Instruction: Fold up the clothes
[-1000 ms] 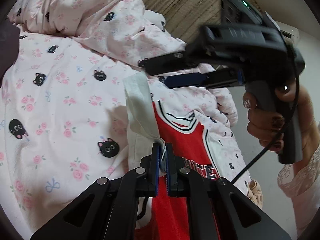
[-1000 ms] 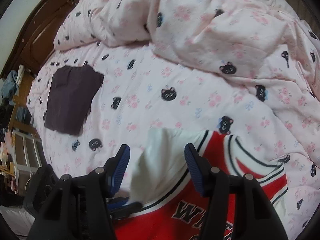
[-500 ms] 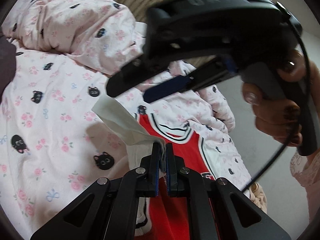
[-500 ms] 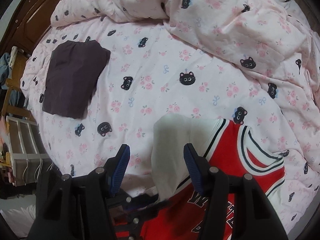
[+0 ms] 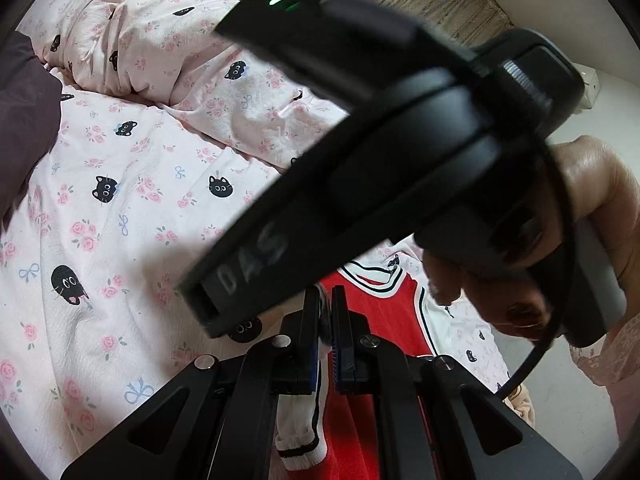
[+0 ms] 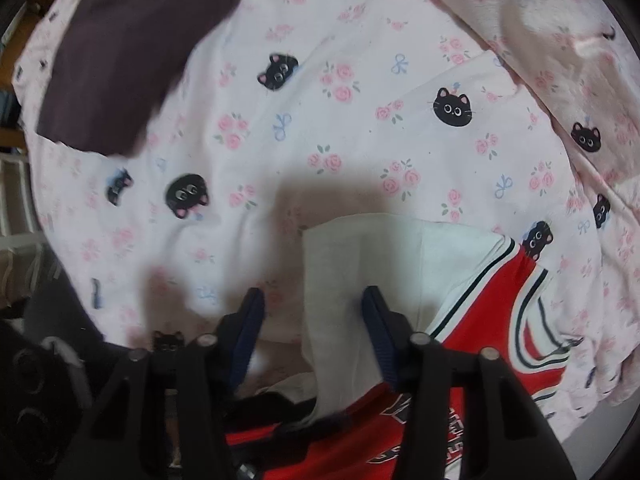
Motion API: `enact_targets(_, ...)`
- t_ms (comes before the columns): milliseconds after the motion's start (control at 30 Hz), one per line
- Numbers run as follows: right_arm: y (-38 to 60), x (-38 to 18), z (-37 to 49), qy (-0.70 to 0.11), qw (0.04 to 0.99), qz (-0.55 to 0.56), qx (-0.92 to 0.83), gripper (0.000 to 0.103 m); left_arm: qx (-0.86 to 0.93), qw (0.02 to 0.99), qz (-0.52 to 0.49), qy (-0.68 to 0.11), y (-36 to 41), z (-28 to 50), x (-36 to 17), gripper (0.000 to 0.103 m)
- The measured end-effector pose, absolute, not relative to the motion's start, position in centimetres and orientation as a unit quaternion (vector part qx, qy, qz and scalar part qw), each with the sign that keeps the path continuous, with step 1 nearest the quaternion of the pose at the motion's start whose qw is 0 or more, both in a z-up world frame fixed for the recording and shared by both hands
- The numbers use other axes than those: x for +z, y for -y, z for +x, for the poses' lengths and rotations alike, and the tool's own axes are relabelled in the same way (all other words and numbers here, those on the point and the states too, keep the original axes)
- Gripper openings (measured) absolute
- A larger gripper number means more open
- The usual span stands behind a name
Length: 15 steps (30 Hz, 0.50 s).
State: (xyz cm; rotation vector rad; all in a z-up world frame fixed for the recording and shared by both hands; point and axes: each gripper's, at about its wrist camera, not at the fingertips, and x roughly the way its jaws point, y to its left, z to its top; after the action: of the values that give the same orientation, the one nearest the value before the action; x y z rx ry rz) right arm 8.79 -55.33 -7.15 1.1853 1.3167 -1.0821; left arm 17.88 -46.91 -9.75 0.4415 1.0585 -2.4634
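A red basketball jersey (image 6: pixel 488 312) with white sleeves and black-and-white trim lies on the pink cat-print bedsheet (image 6: pixel 340 120). My left gripper (image 5: pixel 325 320) is shut on a white edge of the jersey (image 5: pixel 384 308) and holds it slightly off the bed. My right gripper (image 6: pixel 312 316) points down over the white sleeve (image 6: pixel 344 264). Its jaws are closing with the sleeve between them, and the left pad (image 6: pixel 250 320) is still clear of the cloth. A hand (image 5: pixel 592 192) holds the right gripper's black housing (image 5: pixel 400 140), which blocks much of the left wrist view.
A folded dark purple garment (image 6: pixel 128 64) lies on the sheet to the far left (image 5: pixel 24 112). The crumpled duvet (image 5: pixel 160 40) is heaped at the back (image 6: pixel 560 48). White shelving (image 6: pixel 16 200) stands beside the bed. The bed's edge runs along the right (image 5: pixel 492 360).
The right gripper has come down toward the bed and tipped to point downward, its jaws narrowing around the white sleeve. It now fills much of the left wrist view. The left gripper stays shut.
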Motion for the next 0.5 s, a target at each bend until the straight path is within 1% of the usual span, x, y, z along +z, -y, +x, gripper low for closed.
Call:
enact_targets(33,55.4,-7.5,8.9,-0.556,0.502,0.486,-0.451,0.031,-0.885,0.211,0.16,-0.383,47.0,17.9,-9.8,0.004)
enact_targets(67,55.4,-7.9,9.0,-0.566,0.496,0.479,-0.452,0.02,-0.884,0.212,0.161,-0.385,47.1,17.9,-9.9,0.004)
enact_targets(100,55.5,-8.1,9.0,-0.571,0.491,0.475,-0.454,0.017,-0.883,0.212,0.163,-0.387,47.2,18.0,-9.9,0.004)
enact_targets(167,55.5,-7.9,8.3,-0.555,0.494,0.482,-0.464,0.015,-0.88,0.217,0.168,-0.388,47.4,18.1,-9.9,0.004)
enact_targets(267,55.5,-6.6,6.7,-0.506,0.506,0.496,-0.492,0.014,-0.874,0.225,0.178,-0.393,47.7,18.5,-10.1,0.004)
enact_targets(400,55.1,-4.5,3.9,-0.393,0.533,0.535,-0.524,0.014,-0.863,0.235,0.185,-0.407,48.2,19.6,-10.4,0.004)
enact_targets(500,54.7,-3.8,2.2,-0.324,0.546,0.562,-0.531,0.013,-0.851,0.242,0.194,-0.424,48.9,20.5,-11.0,0.004)
